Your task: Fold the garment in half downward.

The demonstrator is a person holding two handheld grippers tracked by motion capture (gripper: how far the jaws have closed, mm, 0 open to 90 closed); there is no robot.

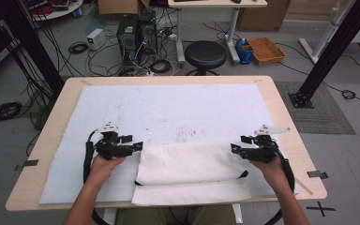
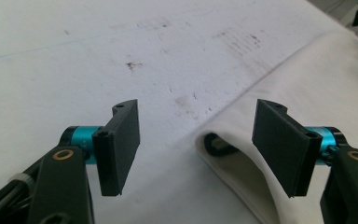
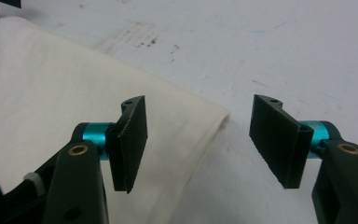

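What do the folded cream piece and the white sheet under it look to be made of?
The folded cream piece looks like soft woven cloth, probably cotton or canvas: matte, with a rounded fold edge and a black trim or strap peeking out. The white sheet looks like thin matte felt or paper-like cover, lying flat, stained with dark specks; which one is unclear.

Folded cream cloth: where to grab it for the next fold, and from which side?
Take the cream cloth at its two far corners, left gripper from the left end, right gripper from the right. Those folded edges lie free on the table cover, and both grippers stand open beside them.
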